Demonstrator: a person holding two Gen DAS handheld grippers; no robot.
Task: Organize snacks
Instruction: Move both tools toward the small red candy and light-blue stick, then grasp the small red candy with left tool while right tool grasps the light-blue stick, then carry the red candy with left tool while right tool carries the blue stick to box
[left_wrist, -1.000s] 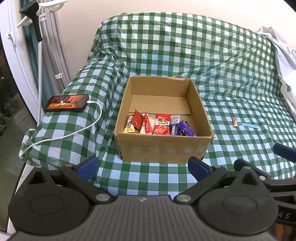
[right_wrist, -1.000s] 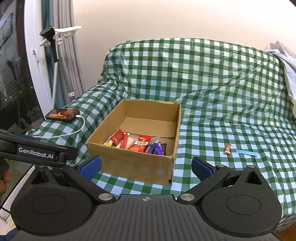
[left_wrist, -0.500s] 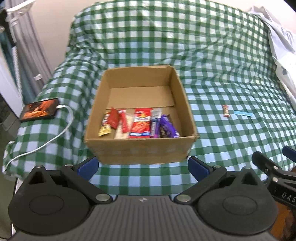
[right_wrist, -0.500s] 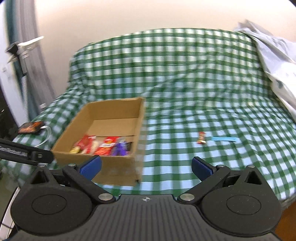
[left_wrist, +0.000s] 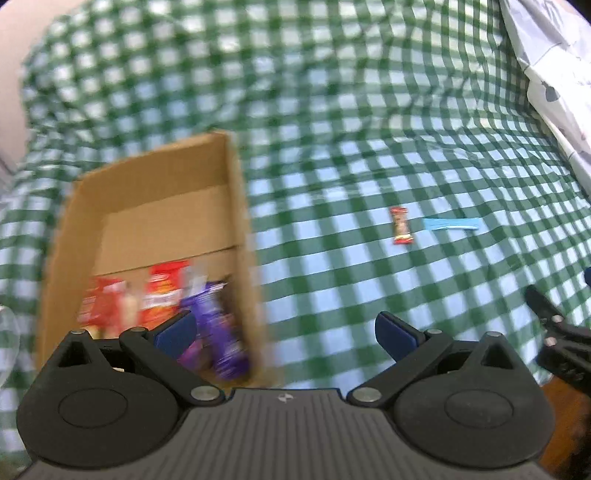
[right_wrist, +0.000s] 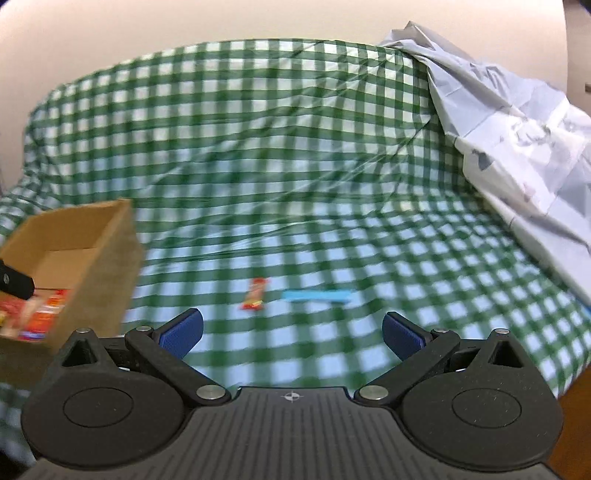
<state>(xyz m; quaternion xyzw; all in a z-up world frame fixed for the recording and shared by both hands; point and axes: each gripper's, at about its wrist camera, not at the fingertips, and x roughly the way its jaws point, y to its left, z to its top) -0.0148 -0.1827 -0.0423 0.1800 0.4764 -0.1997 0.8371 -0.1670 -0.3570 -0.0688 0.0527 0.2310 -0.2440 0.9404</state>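
A cardboard box (left_wrist: 236, 206) (right_wrist: 107, 251) sits on the green checked cloth, holding several red and purple snack packets (left_wrist: 218, 332) along its near side. A small red snack bar (left_wrist: 401, 230) (right_wrist: 255, 294) and a light blue stick packet (left_wrist: 452, 223) (right_wrist: 317, 295) lie side by side on the cloth, right of the box. My left gripper (left_wrist: 284, 334) is open and empty, hovering near the box's right wall. My right gripper (right_wrist: 291, 334) is open and empty, a short way in front of the two loose snacks. Both views are motion-blurred.
The green checked cloth (right_wrist: 258, 147) drapes over a raised back. A pale grey patterned sheet (right_wrist: 517, 140) (left_wrist: 554, 66) is piled at the right. Part of the other gripper shows at the right edge of the left wrist view (left_wrist: 561, 339) and at the left edge of the right wrist view (right_wrist: 14, 284).
Both grippers have swung to the right. The box has slid toward the left of each view and the two loose snacks have come closer to centre. The phone and cable have left the views.
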